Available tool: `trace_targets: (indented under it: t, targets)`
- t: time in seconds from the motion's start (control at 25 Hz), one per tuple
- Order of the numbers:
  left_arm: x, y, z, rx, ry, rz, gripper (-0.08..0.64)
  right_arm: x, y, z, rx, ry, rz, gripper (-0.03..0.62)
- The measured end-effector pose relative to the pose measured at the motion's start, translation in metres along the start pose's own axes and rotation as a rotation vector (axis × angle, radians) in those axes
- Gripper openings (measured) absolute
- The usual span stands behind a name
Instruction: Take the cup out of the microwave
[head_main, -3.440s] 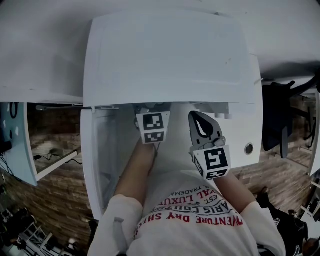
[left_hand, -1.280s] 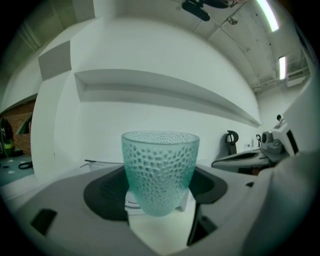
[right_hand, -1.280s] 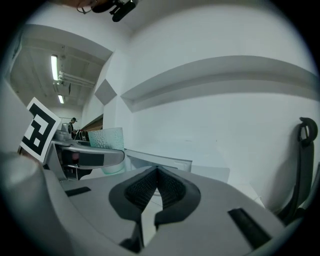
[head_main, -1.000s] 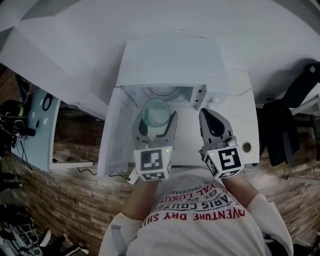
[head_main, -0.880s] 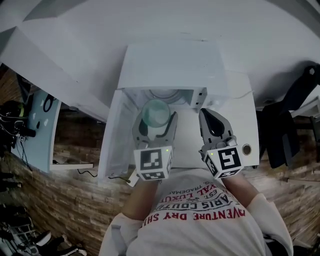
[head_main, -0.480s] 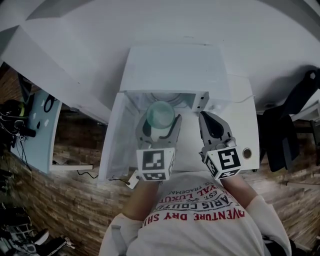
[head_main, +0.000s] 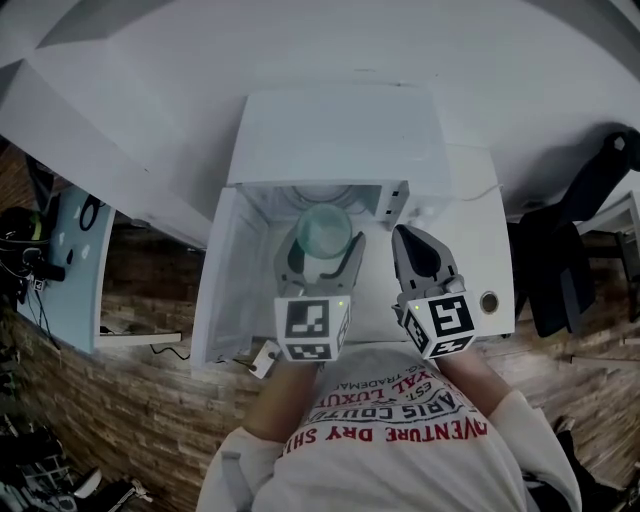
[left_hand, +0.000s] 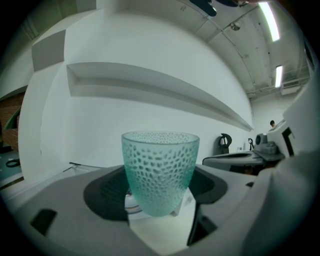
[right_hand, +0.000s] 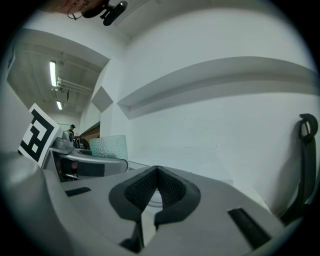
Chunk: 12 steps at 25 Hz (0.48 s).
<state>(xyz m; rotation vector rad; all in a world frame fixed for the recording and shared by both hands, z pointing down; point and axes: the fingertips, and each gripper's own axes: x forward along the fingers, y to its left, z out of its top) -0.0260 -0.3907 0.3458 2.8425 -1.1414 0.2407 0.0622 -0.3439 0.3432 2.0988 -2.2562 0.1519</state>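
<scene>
Open door at left. The cup, teal and dimpled, is clamped at its lower wall between the jaws of the left gripper and is held upright at the mouth of the microwave. It is best drawn out level and straight, without tilt and clear of the door. The right gripper, jaws together on nothing, is held alongside and may be left idle.

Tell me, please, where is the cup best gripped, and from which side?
Grip the cup across its lower wall, coming level from the front. It stands upright, round, narrowing downward, so pinching opposite sides probably holds best. The left claw holds it that way.
</scene>
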Motion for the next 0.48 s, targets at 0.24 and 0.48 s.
trace_targets:
  t: [0.24, 0.48]
  targets:
    - [0.003, -0.004, -0.004, -0.004, 0.012, -0.010, 0.362, -0.001, 0.001, -0.003, -0.020, 0.006, 0.005, 0.005]
    - [0.005, -0.011, -0.005, 0.004, 0.023, -0.037, 0.362, -0.003, -0.005, -0.004, -0.018, 0.013, -0.009, 0.005]
